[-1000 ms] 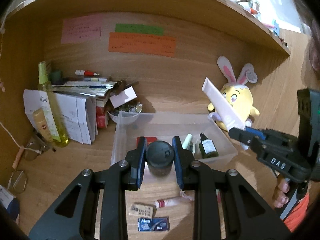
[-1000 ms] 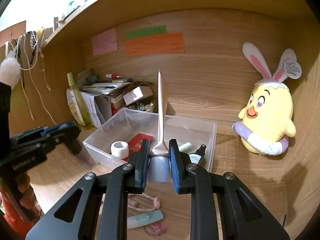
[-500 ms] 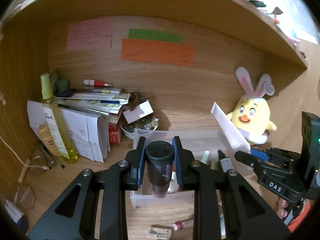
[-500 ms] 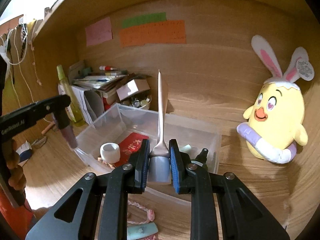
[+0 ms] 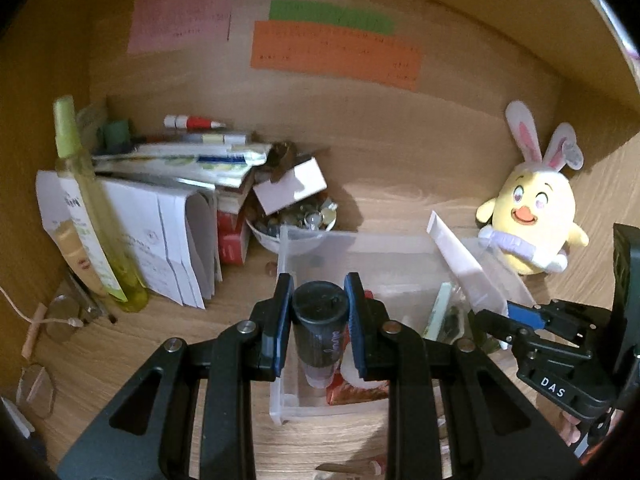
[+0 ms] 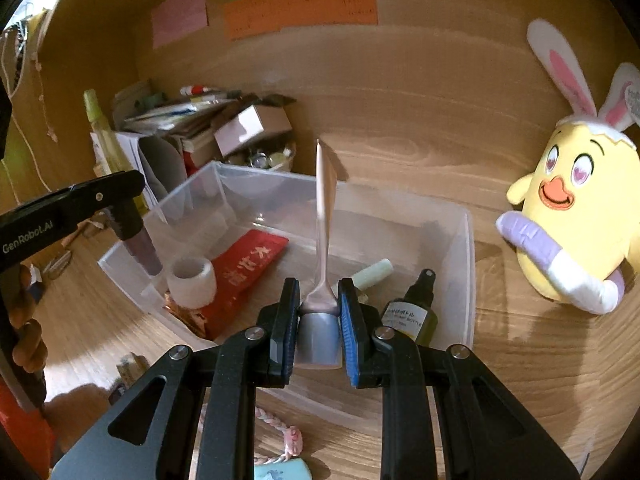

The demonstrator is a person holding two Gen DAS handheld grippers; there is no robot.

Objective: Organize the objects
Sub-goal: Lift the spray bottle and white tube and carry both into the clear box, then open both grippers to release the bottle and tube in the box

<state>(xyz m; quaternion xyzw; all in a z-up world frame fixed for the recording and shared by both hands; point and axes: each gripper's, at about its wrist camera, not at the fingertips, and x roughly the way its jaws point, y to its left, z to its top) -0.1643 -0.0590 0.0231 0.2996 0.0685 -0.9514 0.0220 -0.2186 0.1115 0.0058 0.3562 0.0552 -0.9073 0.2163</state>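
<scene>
My left gripper (image 5: 319, 300) is shut on a dark tube with a black cap (image 5: 320, 326), hanging over the left end of the clear plastic bin (image 5: 288, 248). In the right wrist view that same tube (image 6: 142, 246) dips toward the bin's near-left corner. My right gripper (image 6: 319, 304) is shut on the grey cap of a pale pink tube (image 6: 323, 216) that stands upright over the bin (image 6: 466, 272). Inside lie a white tape roll (image 6: 191, 282), a red packet (image 6: 248, 268), a pale green stick (image 6: 374, 274) and a dark spray bottle (image 6: 412, 308).
A yellow plush chick with rabbit ears (image 6: 572, 216) stands right of the bin. Papers, a small box and a bowl of trinkets (image 5: 296, 220) crowd the back left beside a tall yellow-green bottle (image 5: 96, 216). A pink braided cord (image 6: 280, 432) lies on the near desk.
Both grippers have moved forward and down toward the bin, each keeping its tube. The bin and plush look larger and nearer now.
</scene>
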